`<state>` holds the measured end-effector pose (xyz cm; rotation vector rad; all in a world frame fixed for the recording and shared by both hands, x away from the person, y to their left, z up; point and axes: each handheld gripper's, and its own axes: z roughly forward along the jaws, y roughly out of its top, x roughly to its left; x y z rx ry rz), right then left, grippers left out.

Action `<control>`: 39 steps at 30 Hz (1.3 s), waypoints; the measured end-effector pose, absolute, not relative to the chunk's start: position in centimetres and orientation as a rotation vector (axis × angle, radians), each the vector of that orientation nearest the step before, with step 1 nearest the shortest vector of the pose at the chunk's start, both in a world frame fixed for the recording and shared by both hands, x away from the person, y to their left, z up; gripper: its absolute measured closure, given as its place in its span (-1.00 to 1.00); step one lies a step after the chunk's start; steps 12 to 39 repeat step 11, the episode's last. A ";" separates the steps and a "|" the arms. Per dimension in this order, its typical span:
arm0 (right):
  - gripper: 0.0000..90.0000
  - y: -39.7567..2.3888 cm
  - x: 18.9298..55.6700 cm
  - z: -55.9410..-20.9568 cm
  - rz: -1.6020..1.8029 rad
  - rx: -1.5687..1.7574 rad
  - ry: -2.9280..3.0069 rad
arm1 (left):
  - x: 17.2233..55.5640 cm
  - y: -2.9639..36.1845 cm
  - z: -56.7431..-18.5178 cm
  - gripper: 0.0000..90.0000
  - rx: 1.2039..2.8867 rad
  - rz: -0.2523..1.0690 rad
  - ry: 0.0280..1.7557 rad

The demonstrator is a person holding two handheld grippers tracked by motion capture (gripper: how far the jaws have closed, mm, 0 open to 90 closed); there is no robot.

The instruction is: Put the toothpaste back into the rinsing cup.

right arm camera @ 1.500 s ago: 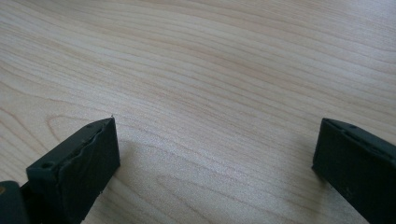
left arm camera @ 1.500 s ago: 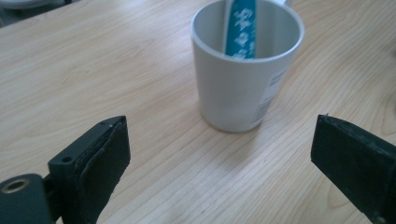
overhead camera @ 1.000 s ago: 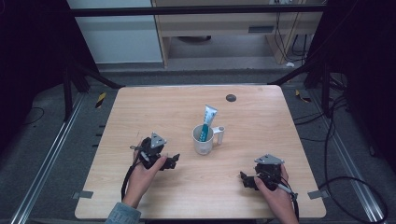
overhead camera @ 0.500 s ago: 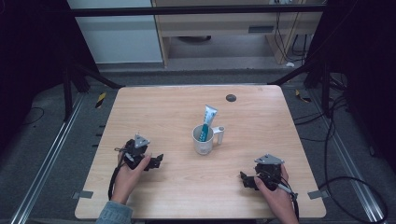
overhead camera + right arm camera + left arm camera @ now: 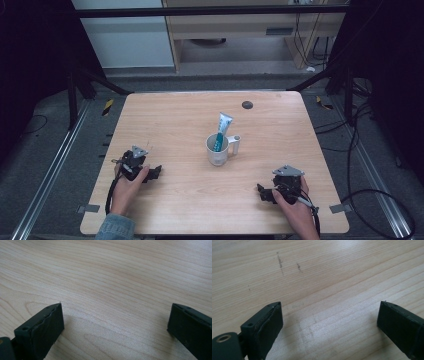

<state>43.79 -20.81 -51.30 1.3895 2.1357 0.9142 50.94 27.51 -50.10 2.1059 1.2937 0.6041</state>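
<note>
Jaws: both pairs stand wide apart with nothing between them, bare wood under each in the gripper views. Your left gripper point(image 5: 156, 173) sits low at the near-left of the table point(image 5: 165, 115); your right gripper point(image 5: 261, 192) sits low at the near-right. Both are well apart from the mug point(image 5: 218, 149).

The mug stands upright near the table's middle, handle toward the right. The toothpaste tube point(image 5: 222, 131) is inside it, leaning, its crimped end sticking up past the rim.

Risks from here, as I judge them:
- The tube is tall and leans; grab it high or pull sideways and you'll tip the mug with it. Steady the mug first.
- A pinch on the tube body could squeeze paste out, if the cap is loose. Can't see the cap end, it's down in the mug.
- Reaching from the left, the handle is on the far side; a nudge to the mug wall just slides it.

Count: one mug, one tube, one small dark disc point(image 5: 247, 104) near the far edge, two grippers.
</note>
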 end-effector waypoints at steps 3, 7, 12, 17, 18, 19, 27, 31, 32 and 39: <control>-0.98 -20.8 43.8 -51.3 0.914 1.390 2.136 | 51.1 28.2 -50.3 -0.88 2.074 0.596 1.310; -0.99 -20.8 43.8 -51.3 0.913 1.389 2.136 | 51.6 29.1 -50.7 -0.96 2.036 0.575 1.303; -0.99 -20.8 43.8 -51.3 0.913 1.391 2.136 | 51.8 29.4 -50.7 -0.97 2.037 0.581 1.314; -0.99 -20.8 43.8 -51.3 0.913 1.391 2.136 | 51.8 29.4 -50.7 -0.97 2.037 0.581 1.314; -0.99 -20.8 43.8 -51.3 0.913 1.391 2.136 | 51.8 29.4 -50.7 -0.97 2.037 0.581 1.314; -0.99 -20.8 43.8 -51.3 0.913 1.391 2.136 | 51.8 29.4 -50.7 -0.97 2.037 0.581 1.314; -0.99 -20.8 43.8 -51.3 0.913 1.391 2.136 | 51.8 29.4 -50.7 -0.97 2.037 0.581 1.314; -0.99 -20.8 43.8 -51.3 0.913 1.391 2.136 | 51.8 29.4 -50.7 -0.97 2.037 0.581 1.314; -0.99 -20.8 43.8 -51.3 0.913 1.391 2.136 | 51.8 29.4 -50.7 -0.97 2.037 0.581 1.314; -0.99 -20.8 43.8 -51.3 0.913 1.391 2.136 | 51.8 29.4 -50.7 -0.97 2.037 0.581 1.314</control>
